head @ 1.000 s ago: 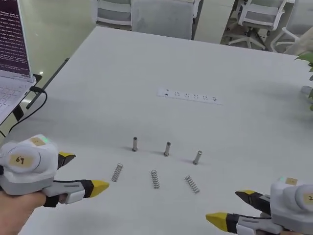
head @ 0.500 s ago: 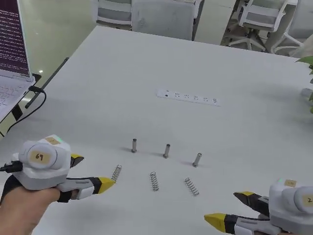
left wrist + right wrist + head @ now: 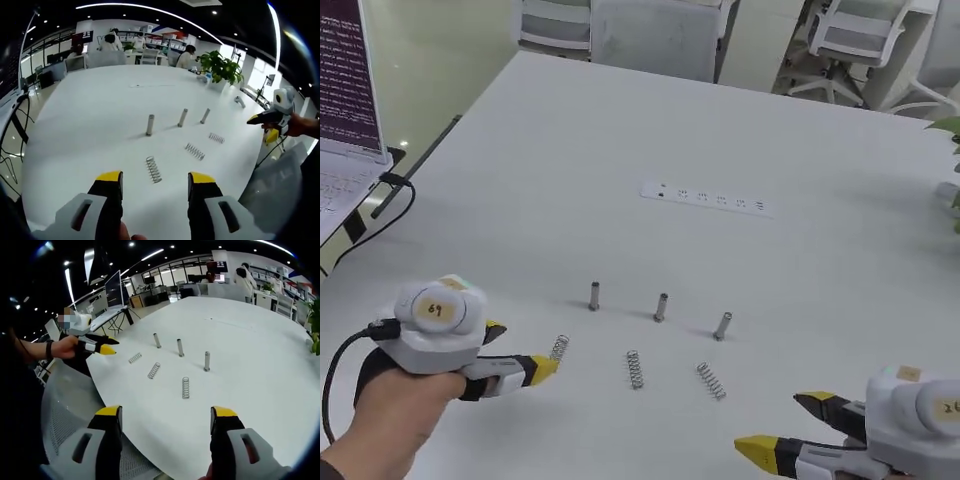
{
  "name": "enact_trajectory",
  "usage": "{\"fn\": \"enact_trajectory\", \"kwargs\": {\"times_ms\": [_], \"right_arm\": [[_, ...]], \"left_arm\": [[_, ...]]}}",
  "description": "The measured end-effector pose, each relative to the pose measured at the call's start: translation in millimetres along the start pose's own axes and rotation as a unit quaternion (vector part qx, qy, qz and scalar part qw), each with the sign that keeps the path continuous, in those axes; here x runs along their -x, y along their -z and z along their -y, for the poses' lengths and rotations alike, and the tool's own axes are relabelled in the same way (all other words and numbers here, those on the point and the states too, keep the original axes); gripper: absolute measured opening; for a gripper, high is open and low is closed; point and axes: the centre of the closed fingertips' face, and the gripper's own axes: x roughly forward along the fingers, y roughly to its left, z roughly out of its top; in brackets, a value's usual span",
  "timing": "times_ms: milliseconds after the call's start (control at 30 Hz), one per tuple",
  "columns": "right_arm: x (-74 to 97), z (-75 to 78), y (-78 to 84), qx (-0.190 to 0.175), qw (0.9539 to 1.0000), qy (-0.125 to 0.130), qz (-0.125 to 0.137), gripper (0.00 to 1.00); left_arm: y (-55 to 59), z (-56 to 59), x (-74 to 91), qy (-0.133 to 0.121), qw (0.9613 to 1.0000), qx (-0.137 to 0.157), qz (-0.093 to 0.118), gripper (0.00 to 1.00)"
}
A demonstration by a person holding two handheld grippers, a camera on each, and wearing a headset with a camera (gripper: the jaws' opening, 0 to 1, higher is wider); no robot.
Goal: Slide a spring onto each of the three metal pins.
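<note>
Steel pins (image 3: pixel 661 306) upright in a row, 3 springs (image 3: pixel 635 368) flat on white table (image 3: pixel 620 150).
One spring lies just in front of each pin. L gripper (image 3: pixel 525 348), jaws apart, tip just beside left spring; L tag (image 3: pixel 437 309) reads "69". R gripper (image 3: pixel 775 423), jaws apart, near table's front edge; R tag (image 3: pixel 950 407) starts "2", rest cut off. Power strip (image 3: pixel 705 197) beyond pins.
</note>
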Motion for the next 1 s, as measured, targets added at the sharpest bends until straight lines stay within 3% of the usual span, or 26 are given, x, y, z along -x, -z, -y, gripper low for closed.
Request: {"fn": "enact_trajectory", "kwargs": {"times_ms": [400,1000], "right_arm": [[3.4,2.6,4.1,-0.008,1.0000,0.006,0.001,0.70],[4.5,2.2,3.7,-0.010,0.9999,0.006,0.003,0.70]], "left_arm": [[13.1,-2.5,-41.2,0.000,0.9991,0.020,-0.036,0.31],[27.6,-7.3,-61.7,-0.007,0.9969,0.031,-0.072,0.19]]}}
